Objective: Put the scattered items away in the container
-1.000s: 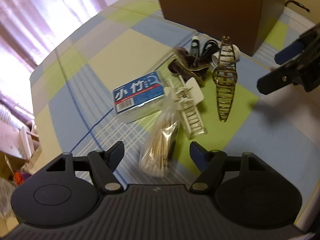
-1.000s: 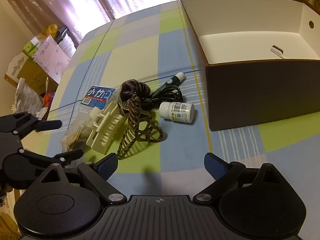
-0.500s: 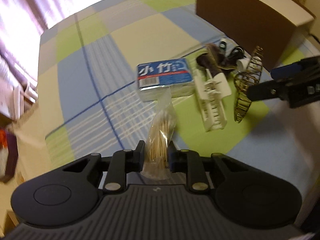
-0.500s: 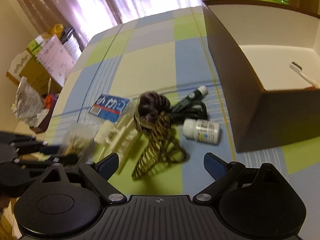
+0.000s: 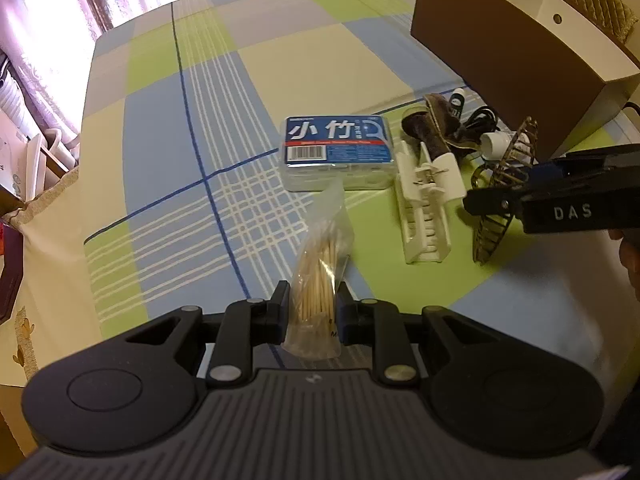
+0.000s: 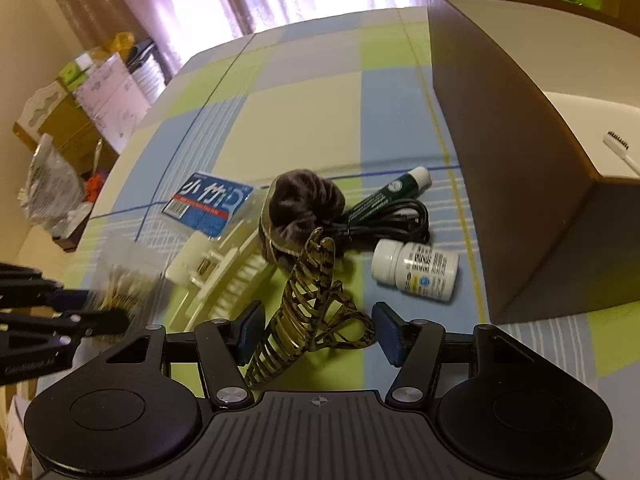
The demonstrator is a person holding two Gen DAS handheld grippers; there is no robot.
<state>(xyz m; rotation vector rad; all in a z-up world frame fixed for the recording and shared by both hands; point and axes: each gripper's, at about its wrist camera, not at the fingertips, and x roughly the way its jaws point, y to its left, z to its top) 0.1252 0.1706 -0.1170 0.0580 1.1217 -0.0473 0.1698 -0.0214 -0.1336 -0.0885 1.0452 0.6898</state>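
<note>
Two grippers are engaged. Since a second ago the left gripper (image 5: 310,306) has been clamped on the toothpick bag (image 5: 320,276), now ready for carrying. The right gripper (image 6: 318,330), jaws apart, is brought astride the hair claw (image 6: 312,312); the box (image 6: 520,184) stands far right.

Closed left gripper (image 5: 310,304) on toothpick bag (image 5: 320,272); brought right gripper (image 6: 318,330), jaws open, around hair claw (image 6: 316,312).
</note>
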